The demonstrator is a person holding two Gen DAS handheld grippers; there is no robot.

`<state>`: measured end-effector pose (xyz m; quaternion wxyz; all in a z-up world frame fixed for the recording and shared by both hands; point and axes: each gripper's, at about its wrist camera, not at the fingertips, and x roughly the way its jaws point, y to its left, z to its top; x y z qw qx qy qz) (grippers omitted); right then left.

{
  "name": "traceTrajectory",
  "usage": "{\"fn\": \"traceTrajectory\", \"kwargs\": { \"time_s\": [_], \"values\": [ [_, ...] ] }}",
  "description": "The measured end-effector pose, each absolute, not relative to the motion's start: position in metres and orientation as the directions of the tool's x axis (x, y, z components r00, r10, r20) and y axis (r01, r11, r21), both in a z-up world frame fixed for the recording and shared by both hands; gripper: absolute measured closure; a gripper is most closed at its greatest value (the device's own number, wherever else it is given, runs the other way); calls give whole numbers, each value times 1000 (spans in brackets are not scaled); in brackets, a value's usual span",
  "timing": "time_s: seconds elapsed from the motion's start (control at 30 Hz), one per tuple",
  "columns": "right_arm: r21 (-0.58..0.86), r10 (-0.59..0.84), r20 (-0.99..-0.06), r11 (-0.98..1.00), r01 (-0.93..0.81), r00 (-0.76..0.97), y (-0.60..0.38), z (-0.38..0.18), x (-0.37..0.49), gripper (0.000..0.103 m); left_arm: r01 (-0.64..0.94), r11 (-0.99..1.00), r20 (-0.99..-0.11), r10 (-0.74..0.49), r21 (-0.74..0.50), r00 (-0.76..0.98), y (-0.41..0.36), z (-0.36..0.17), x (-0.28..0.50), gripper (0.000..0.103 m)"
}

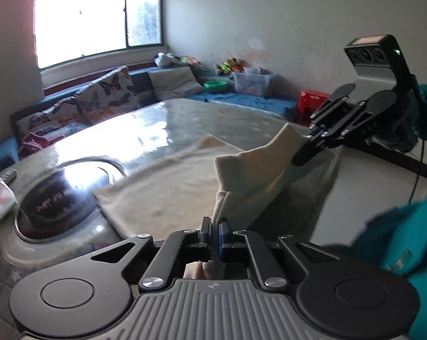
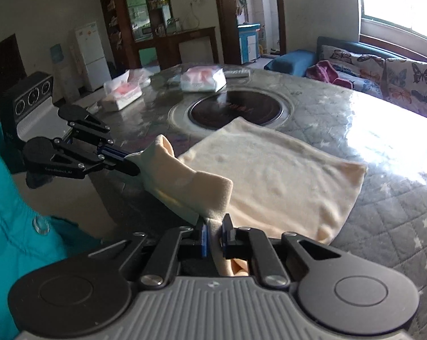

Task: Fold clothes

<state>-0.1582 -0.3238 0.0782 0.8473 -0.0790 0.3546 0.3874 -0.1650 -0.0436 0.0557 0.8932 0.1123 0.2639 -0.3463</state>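
Note:
A cream cloth point(image 1: 170, 187) lies spread on the round grey table, also seen in the right wrist view point(image 2: 275, 181). My left gripper point(image 1: 215, 226) is shut on one near corner of the cloth and holds it lifted. My right gripper point(image 2: 214, 231) is shut on the other near corner. The near edge of the cloth point(image 2: 185, 184) hangs raised between the two grippers. In the left wrist view the right gripper point(image 1: 309, 138) shows at the right; in the right wrist view the left gripper point(image 2: 131, 160) shows at the left.
A black round hotplate point(image 2: 236, 110) is set in the table point(image 2: 383, 187) beyond the cloth. Tissue packs point(image 2: 202, 78) lie at the far side. A sofa with butterfly cushions point(image 1: 100, 93) runs beyond the table. My teal sleeve point(image 2: 20, 215) is close by.

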Motion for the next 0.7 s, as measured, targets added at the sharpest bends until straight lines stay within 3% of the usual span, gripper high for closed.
{"fn": "traceTrajectory", "kwargs": {
  "time_s": [0.3,0.7],
  "values": [
    [114,597,-643,694,-711,479,-312,107,-79,95,628,777,-507,-526,41,683,-39,71,-81,98],
    [107,520,-711,745,-658,474,-286,60,50,95,527,849,-609,-408,21,680,-46,20,47,98]
  ]
}}
